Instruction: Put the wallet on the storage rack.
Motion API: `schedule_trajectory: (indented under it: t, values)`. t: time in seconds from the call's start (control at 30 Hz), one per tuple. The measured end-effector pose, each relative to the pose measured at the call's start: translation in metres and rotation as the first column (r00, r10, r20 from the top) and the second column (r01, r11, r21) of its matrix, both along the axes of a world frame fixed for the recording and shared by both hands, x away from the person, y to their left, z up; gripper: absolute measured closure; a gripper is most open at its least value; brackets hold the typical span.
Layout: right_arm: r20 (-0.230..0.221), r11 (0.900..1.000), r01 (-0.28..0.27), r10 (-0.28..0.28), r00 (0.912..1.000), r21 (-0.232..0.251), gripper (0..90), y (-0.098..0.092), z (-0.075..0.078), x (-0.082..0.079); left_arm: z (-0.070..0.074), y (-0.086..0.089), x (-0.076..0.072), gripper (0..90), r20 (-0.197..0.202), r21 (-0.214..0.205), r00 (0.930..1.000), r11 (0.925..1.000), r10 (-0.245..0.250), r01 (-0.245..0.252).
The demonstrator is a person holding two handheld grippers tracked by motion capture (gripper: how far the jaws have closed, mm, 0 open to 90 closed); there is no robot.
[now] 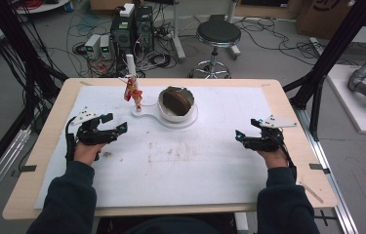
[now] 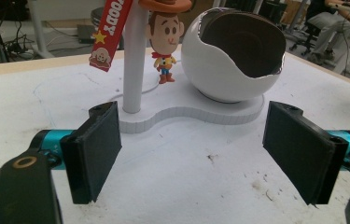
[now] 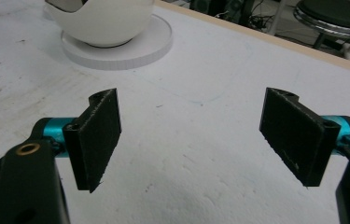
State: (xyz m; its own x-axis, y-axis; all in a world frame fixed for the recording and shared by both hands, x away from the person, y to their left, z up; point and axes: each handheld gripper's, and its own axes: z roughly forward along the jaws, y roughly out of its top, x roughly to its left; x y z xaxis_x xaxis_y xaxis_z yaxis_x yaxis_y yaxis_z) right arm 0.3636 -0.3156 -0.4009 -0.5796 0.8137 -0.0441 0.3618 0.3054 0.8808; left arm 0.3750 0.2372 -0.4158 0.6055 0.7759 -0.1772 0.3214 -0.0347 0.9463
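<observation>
one figure (image 2: 164,44), one bowl (image 1: 176,103), two tongs

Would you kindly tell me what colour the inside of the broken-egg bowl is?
Brown inside, with a white shell; the bowl shows best in the left gripper view.

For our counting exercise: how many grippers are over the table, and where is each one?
2. The left gripper is at the left side of the white mat, jaws open and empty. The right gripper is at the mat's right side, also open and empty.

Table (image 1: 49,161) seen from above its near edge, gripper views set low and close, white bowl (image 2: 233,56) shared by all.
</observation>
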Motion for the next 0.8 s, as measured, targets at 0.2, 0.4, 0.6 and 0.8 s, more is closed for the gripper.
schedule_trajectory:
  t: [0.2,0.4,0.6,0.8]
  values:
    - [0.013,0.9991,0.038,-0.038,0.9992,0.020,21.0,-0.012,-0.001,-0.005,0.001,-0.002,-0.002,19.3,-0.002,0.001,1.0000,1.0000,-0.009,0.009]
    - [0.021,0.9987,0.046,-0.046,0.9987,0.024,21.0,-0.015,0.000,-0.007,0.001,-0.001,-0.001,19.3,-0.007,0.005,0.9999,0.9999,-0.010,0.010]
    - [0.022,0.9985,0.051,-0.051,0.9984,0.022,21.0,-0.014,-0.001,-0.007,0.002,-0.001,-0.003,19.4,-0.003,0.002,1.0000,1.0000,-0.009,0.009]
    - [0.025,0.9986,0.050,-0.050,0.9984,0.018,21.1,-0.011,-0.001,-0.009,0.003,-0.002,-0.005,19.4,0.010,-0.004,0.9998,0.9998,-0.019,0.019]
